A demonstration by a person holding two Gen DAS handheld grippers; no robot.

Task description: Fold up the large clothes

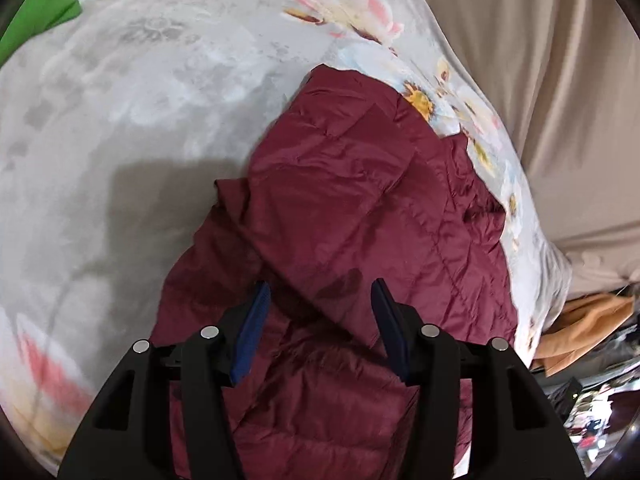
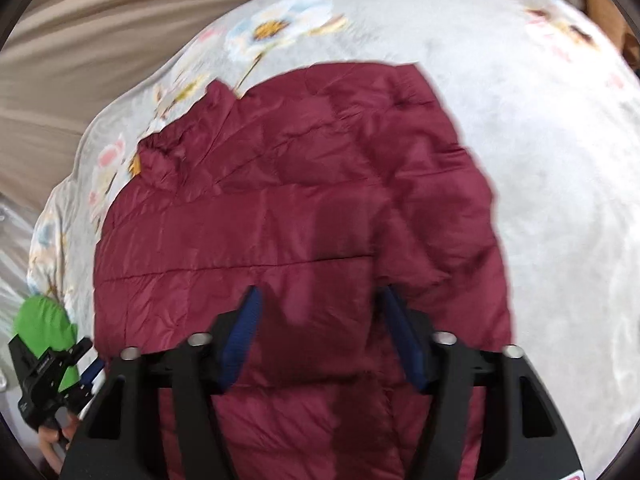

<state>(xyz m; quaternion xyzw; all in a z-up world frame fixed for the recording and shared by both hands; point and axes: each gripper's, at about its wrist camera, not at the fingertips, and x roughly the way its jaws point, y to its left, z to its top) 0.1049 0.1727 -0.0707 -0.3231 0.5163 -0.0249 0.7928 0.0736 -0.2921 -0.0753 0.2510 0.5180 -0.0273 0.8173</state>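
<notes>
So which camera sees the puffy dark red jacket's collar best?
The right wrist view: the puffy dark red quilted jacket shows its bunched collar at the upper left. The left wrist view shows mostly folded panels; no collar is clear there.

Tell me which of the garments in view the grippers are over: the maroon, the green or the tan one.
The maroon quilted jacket, spread on the floral bedcover. The green garment lies off at the cover's edge, and the tan one hangs beyond the bed's side.

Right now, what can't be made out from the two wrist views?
- Near hem of the maroon jacket: both views, hidden behind the tool bodies and cut by the bottom edge.
- Left tool: right wrist view, mostly cut off at the left edge.
- Clutter beside the bed: left wrist view, small and blurred.
</notes>
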